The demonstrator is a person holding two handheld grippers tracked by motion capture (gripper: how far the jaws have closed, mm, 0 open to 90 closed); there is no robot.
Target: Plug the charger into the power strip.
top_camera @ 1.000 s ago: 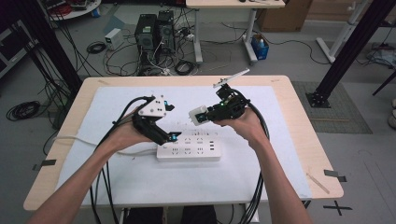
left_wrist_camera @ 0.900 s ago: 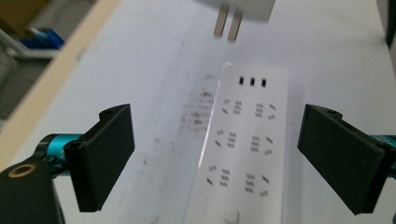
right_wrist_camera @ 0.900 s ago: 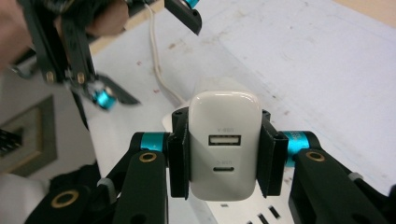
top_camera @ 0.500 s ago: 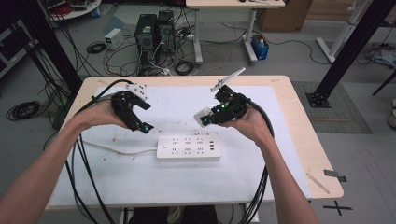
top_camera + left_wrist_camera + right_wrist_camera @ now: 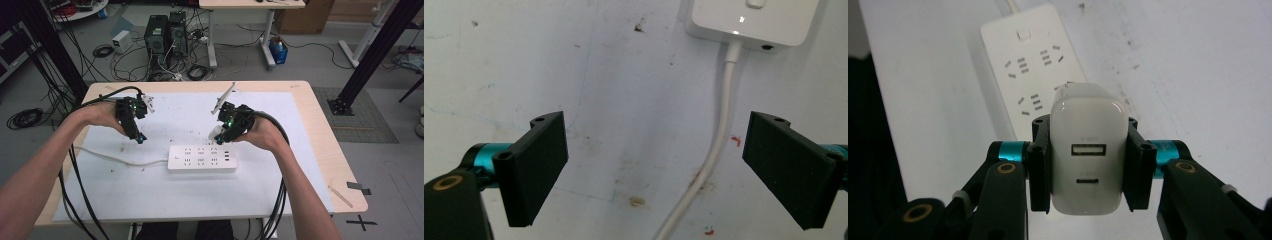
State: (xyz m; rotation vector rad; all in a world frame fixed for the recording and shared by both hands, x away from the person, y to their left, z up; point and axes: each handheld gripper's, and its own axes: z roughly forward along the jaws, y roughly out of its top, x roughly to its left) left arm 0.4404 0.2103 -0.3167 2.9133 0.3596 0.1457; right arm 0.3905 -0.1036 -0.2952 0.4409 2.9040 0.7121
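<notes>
A white power strip (image 5: 201, 158) (image 5: 1033, 70) lies flat on the white mat, its white cord (image 5: 120, 159) (image 5: 719, 135) running off to the left. My right gripper (image 5: 218, 133) (image 5: 1088, 167) hovers just above the strip's right end, shut on a white USB charger (image 5: 1088, 165) (image 5: 216, 132) whose two ports face the right gripper view. My left gripper (image 5: 138, 137) (image 5: 664, 165) hangs over the mat left of the strip, open, with nothing held; in the left gripper view the cord and the strip's switch end (image 5: 754, 20) lie beneath its jaws.
The white mat (image 5: 310, 165) covers most of the wooden table (image 5: 325, 140). Black cables trail from both grippers off the table's near edge. A thin stick (image 5: 341, 196) lies near the front right corner. Computers and cable tangles sit on the floor beyond.
My left gripper has drawn away from the power strip toward the far left of the mat. The right gripper has shifted slightly, still holding the charger.
</notes>
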